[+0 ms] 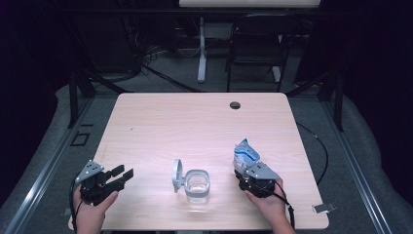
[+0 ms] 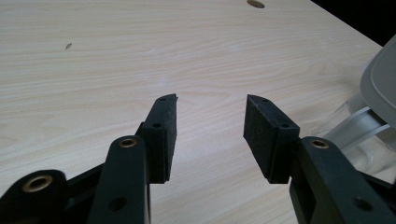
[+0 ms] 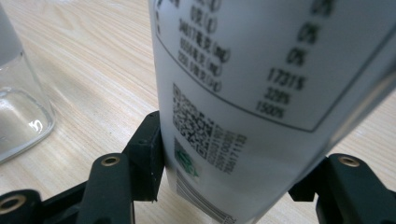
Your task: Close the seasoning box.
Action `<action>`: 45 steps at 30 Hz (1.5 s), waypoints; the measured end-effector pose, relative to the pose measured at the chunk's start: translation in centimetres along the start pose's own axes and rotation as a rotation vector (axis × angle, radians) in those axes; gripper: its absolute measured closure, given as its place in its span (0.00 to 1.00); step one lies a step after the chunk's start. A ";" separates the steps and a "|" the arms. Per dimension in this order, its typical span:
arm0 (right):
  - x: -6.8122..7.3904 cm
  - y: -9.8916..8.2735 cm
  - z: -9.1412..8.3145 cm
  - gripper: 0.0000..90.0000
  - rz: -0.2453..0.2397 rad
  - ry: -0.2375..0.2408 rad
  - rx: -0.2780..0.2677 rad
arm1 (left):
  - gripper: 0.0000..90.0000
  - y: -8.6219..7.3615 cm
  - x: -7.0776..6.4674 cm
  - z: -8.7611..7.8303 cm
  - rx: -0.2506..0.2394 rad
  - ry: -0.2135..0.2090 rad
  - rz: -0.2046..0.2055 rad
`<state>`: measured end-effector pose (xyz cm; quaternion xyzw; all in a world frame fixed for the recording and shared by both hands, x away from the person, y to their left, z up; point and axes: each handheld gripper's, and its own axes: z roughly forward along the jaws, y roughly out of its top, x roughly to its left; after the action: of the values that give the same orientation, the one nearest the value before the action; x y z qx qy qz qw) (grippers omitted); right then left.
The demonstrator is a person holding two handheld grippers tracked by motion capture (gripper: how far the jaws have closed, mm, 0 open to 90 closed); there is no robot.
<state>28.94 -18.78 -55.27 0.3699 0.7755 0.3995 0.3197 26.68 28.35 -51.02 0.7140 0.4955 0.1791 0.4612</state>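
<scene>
A clear glass jar (image 1: 198, 187) stands near the table's front edge, its hinged lid (image 1: 177, 175) swung open to the left. To its right, my right gripper (image 1: 247, 169) is shut on a blue and white pouch (image 1: 245, 153) that stands upright. In the right gripper view the pouch (image 3: 261, 79) shows a printed table and a QR code, with both pads pressed on its sides and the jar (image 3: 18, 116) at the left edge. My left gripper (image 1: 123, 172) rests open at the front left with nothing between its jaws (image 2: 211, 107). The jar (image 2: 369, 135) shows at that view's right.
The light wooden table (image 1: 195, 122) has a cable hole (image 1: 235, 105) near its far edge. A dark folding chair (image 1: 255, 44) and a white table leg (image 1: 201, 48) stand behind it. A small metal clip (image 1: 323, 208) lies at the front right corner.
</scene>
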 end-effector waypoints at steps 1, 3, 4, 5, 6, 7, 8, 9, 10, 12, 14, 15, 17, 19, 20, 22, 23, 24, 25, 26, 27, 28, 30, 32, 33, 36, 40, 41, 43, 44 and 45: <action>0.1 0.0 0.0 0.46 -0.003 -0.002 -0.002 | 0.61 0.0 0.0 0.0 0.001 0.000 0.000; 0.1 0.1 -0.1 0.46 -0.007 0.004 -0.006 | 0.61 0.0 0.0 0.0 0.001 0.000 0.000; 0.1 0.2 -0.1 0.46 -0.010 0.004 -0.004 | 0.61 0.0 0.0 0.0 0.001 0.001 0.001; 0.2 0.2 -0.1 0.46 -0.014 0.007 -0.008 | 0.61 0.0 0.0 0.0 0.002 0.000 0.001; 0.2 0.2 -0.1 0.46 -0.015 0.009 -0.008 | 0.61 -0.1 0.0 0.1 -0.001 0.003 0.001; 0.2 0.3 -0.2 0.46 -0.023 0.011 -0.002 | 0.61 -0.1 0.1 0.1 -0.002 0.001 0.001; 0.3 0.3 -0.2 0.46 -0.027 0.011 -0.003 | 0.61 -0.1 0.1 0.1 -0.001 0.001 0.001; 0.3 0.4 -0.3 0.46 -0.034 0.010 -0.002 | 0.61 -0.1 0.1 0.1 0.000 0.000 0.001; 0.4 0.4 -0.3 0.46 -0.041 0.017 0.000 | 0.61 0.0 0.1 0.0 0.000 0.000 0.001; 0.5 0.5 -0.4 0.46 -0.052 0.018 0.000 | 0.61 0.0 0.1 0.0 -0.001 0.001 0.001; 0.6 0.6 -0.5 0.46 -0.067 0.023 0.002 | 0.61 0.0 0.1 0.0 -0.001 0.001 0.001; 0.7 0.6 -0.4 0.46 -0.069 0.025 -0.002 | 0.61 0.0 0.1 0.0 0.000 0.001 0.002; 0.8 0.6 -0.5 0.46 -0.081 0.028 0.003 | 0.61 0.0 0.0 0.0 0.002 0.003 0.003; 0.9 0.7 -0.5 0.46 -0.091 0.032 0.006 | 0.61 0.0 0.0 0.0 0.000 0.003 0.002; 1.0 0.7 -0.5 0.46 -0.095 0.033 0.010 | 0.61 0.0 0.0 0.0 0.000 0.003 0.002; 1.2 0.8 -0.5 0.46 -0.106 0.039 0.011 | 0.61 0.0 0.1 0.0 0.000 0.004 0.003; 1.3 0.9 -0.5 0.46 -0.115 0.041 0.009 | 0.61 0.0 0.1 0.0 0.000 0.005 0.003; 1.4 0.9 -0.5 0.46 -0.122 0.049 0.008 | 0.61 0.0 0.1 0.0 0.000 0.005 0.002; 1.5 1.0 -0.5 0.46 -0.128 0.056 0.009 | 0.61 0.0 0.1 0.0 -0.003 0.003 0.001; 1.6 1.1 -0.5 0.46 -0.137 0.063 0.006 | 0.61 0.0 0.1 0.0 -0.003 0.004 0.000; 1.7 1.1 -0.5 0.46 -0.144 0.070 0.009 | 0.61 -0.1 0.1 0.0 -0.005 0.005 -0.001; 1.8 1.2 -0.6 0.46 -0.154 0.071 0.014 | 0.61 0.0 0.1 0.0 -0.006 0.005 -0.001; 2.1 1.3 -0.5 0.46 -0.171 0.085 0.013 | 0.61 0.0 0.1 -0.1 -0.006 0.006 -0.002; 2.3 1.3 -0.5 0.46 -0.186 0.084 0.018 | 0.61 0.0 0.1 -0.1 -0.007 0.006 -0.002; 2.5 1.3 -0.5 0.46 -0.191 0.086 0.021 | 0.61 0.0 0.1 -0.1 -0.007 0.006 -0.002; 2.8 1.4 -0.5 0.46 -0.204 0.090 0.023 | 0.61 0.0 0.1 -0.1 -0.005 0.005 0.002; 3.1 1.6 -0.5 0.46 -0.222 0.088 0.021 | 0.61 0.0 0.1 -0.1 -0.006 0.006 -0.001; 3.2 1.6 -0.6 0.46 -0.237 0.084 0.028 | 0.61 0.0 0.1 -0.1 -0.006 0.006 -0.001; 3.4 1.7 -0.6 0.46 -0.244 0.081 0.025 | 0.61 0.0 0.1 -0.1 -0.007 0.006 -0.001; 3.4 1.7 -0.6 0.46 -0.251 0.080 0.026 | 0.61 0.0 0.1 -0.1 -0.007 0.006 0.000; 3.5 1.7 -0.6 0.46 -0.266 0.064 0.026 | 0.61 0.0 0.1 -0.1 -0.004 0.006 0.001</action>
<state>27.13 -15.40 -54.20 0.2549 0.8327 0.3548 0.3402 26.62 28.48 -50.95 0.7128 0.4960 0.1825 0.4611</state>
